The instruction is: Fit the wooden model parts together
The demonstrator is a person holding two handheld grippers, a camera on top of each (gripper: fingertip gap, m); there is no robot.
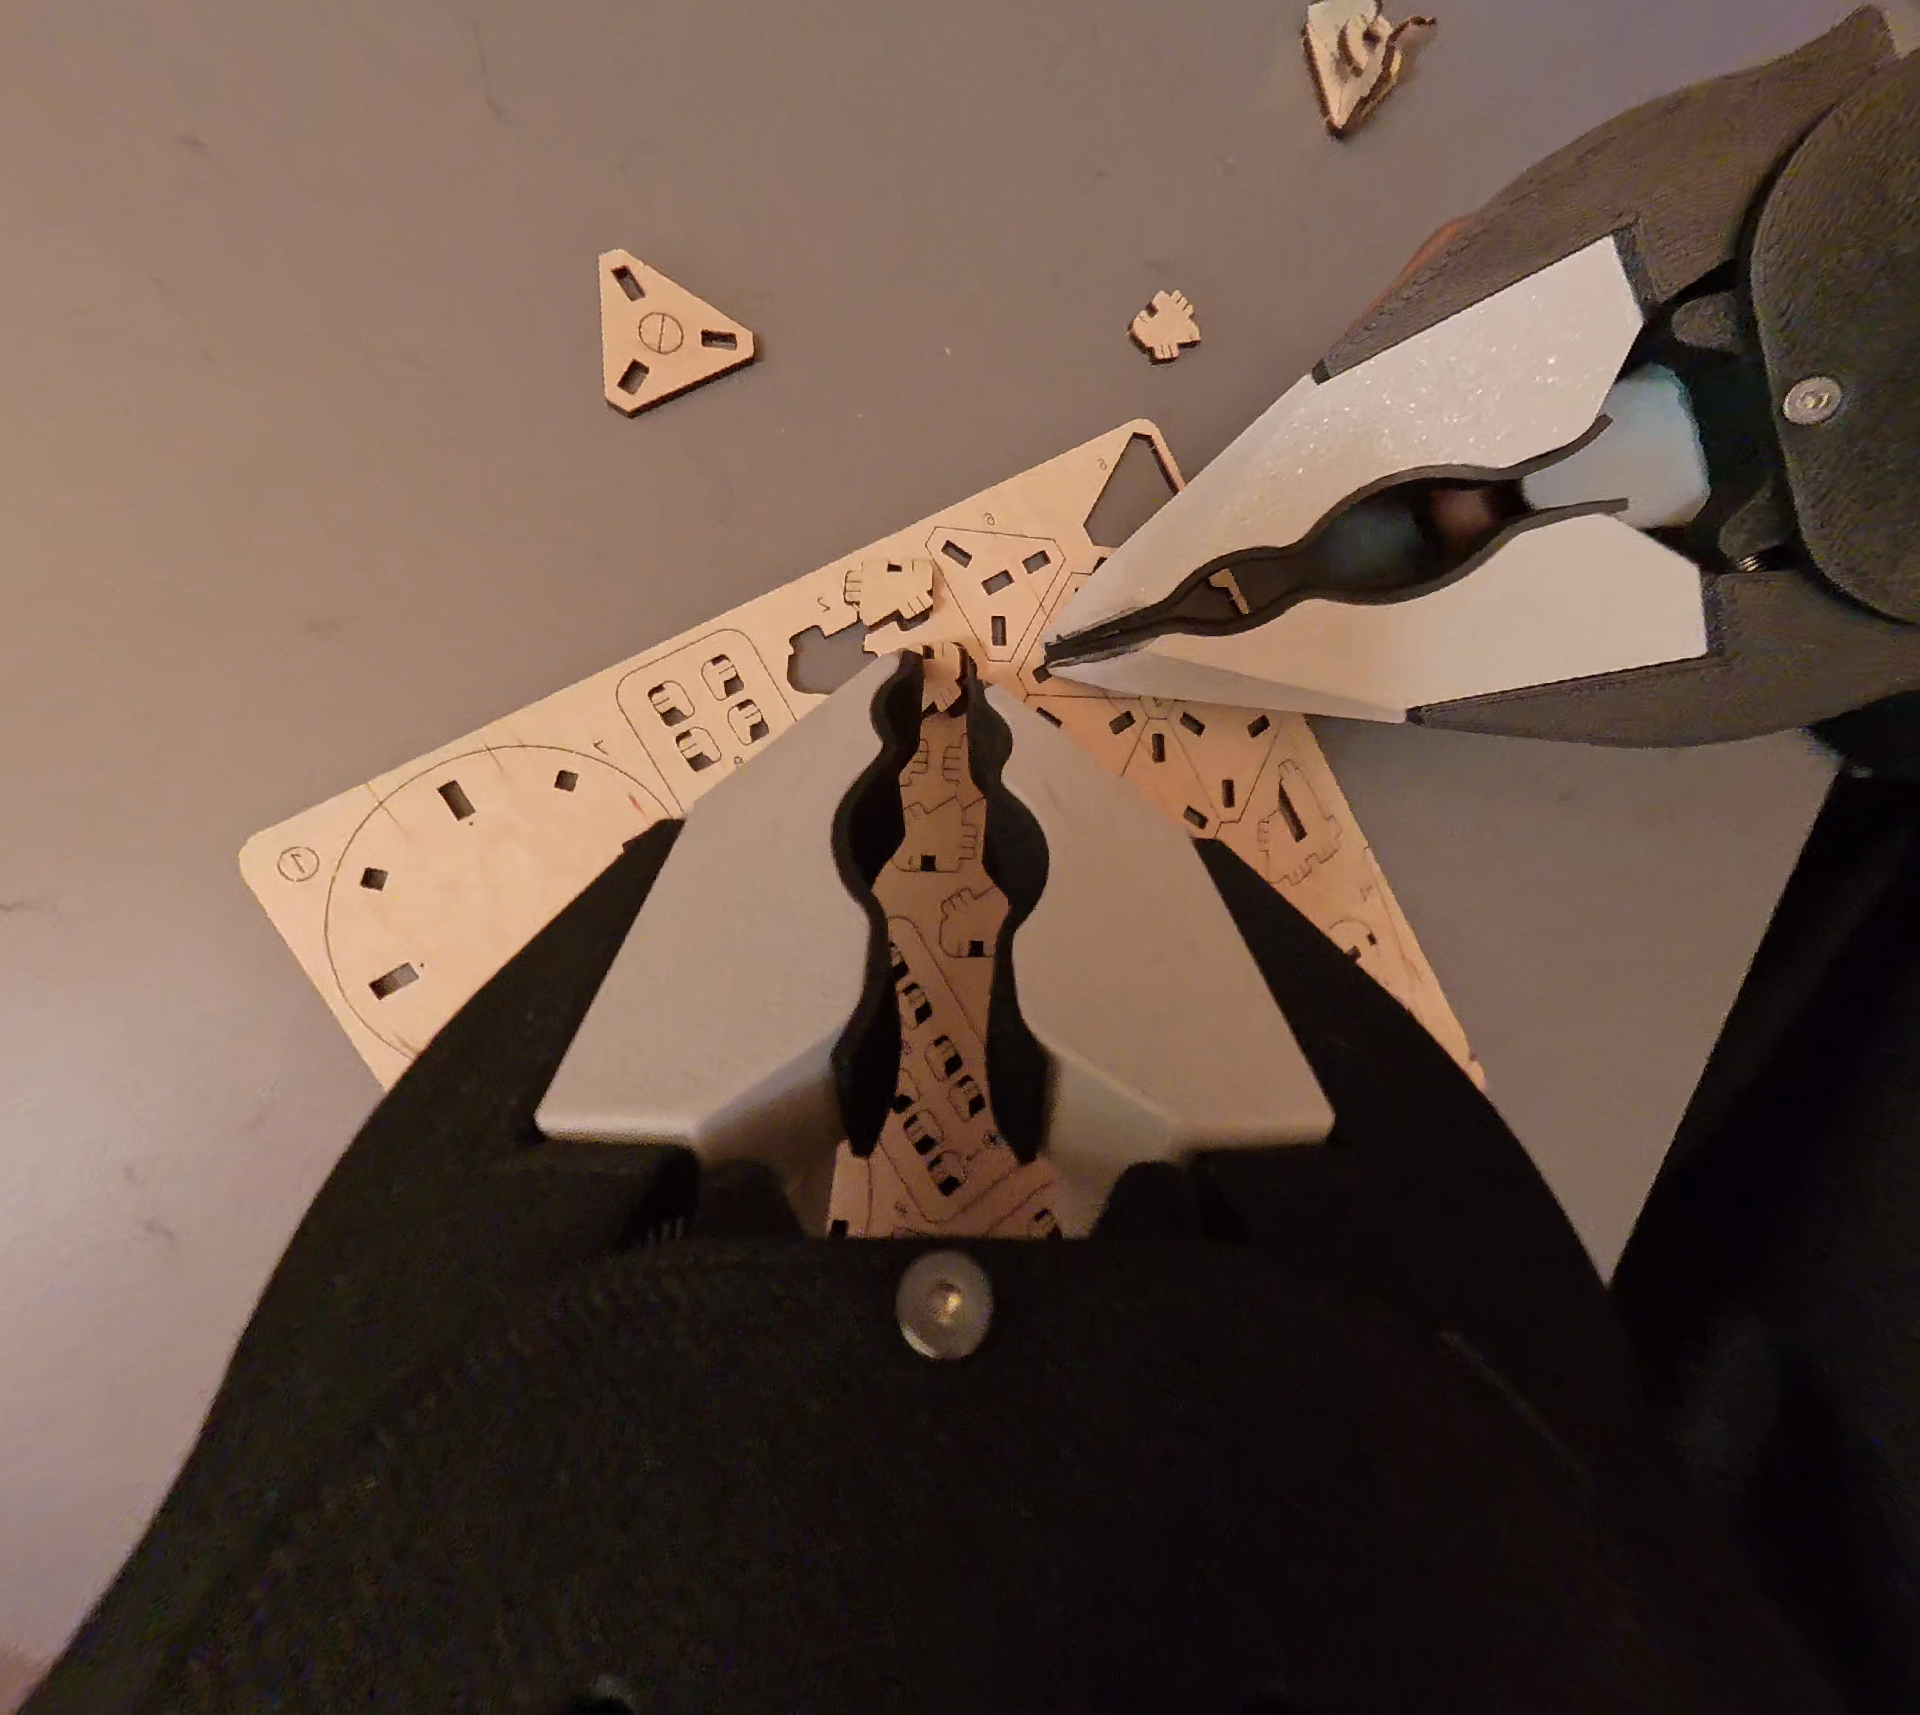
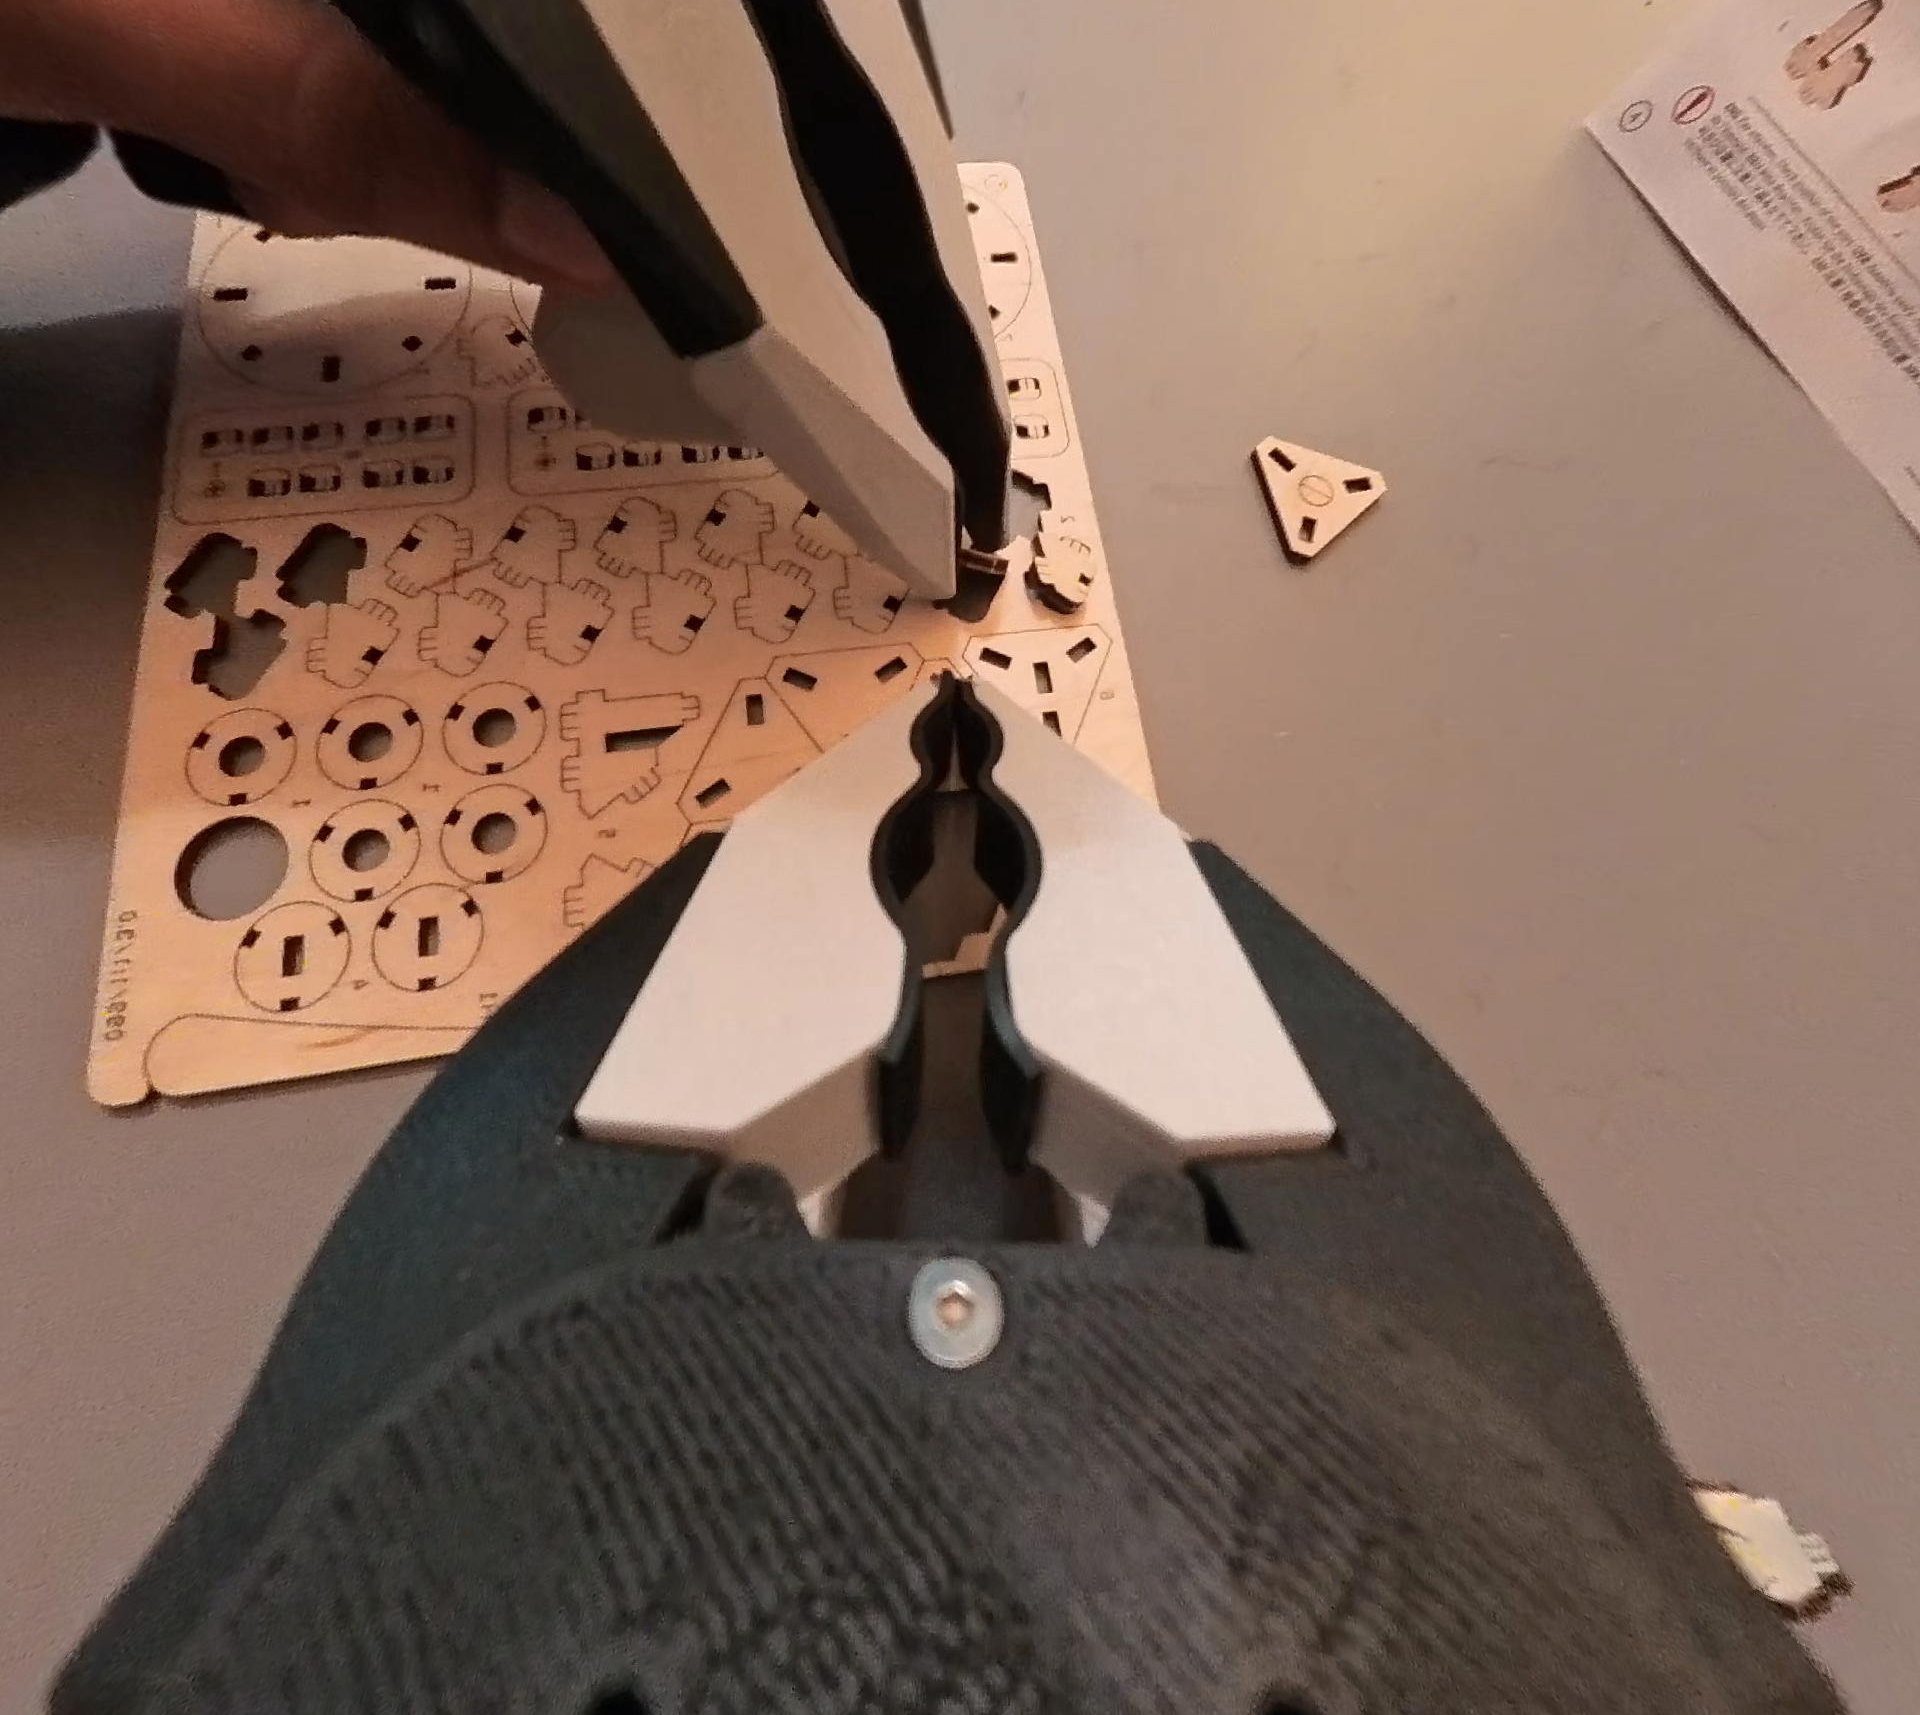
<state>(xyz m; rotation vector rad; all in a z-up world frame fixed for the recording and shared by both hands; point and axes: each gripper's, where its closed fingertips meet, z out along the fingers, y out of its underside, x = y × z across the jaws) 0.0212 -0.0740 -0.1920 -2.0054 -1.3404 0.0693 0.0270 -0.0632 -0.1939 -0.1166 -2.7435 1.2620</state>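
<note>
Between left tool [image 1: 940, 678] tips, wooden piece [image 1: 943, 676] stands upright.

We see a hobby or craft worktable: a plain grey tabletop [image 2: 1455, 730] bearing a laser-cut wooden puzzle sheet [image 2: 436, 730], loose punched-out wooden pieces [image 1: 670, 335], and a printed instruction leaflet [image 2: 1787, 138].

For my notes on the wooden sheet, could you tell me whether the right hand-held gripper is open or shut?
Shut. The right hand-held gripper has its black fingertips together with no gap, tip resting on the wooden sheet, holding nothing visible.
</note>
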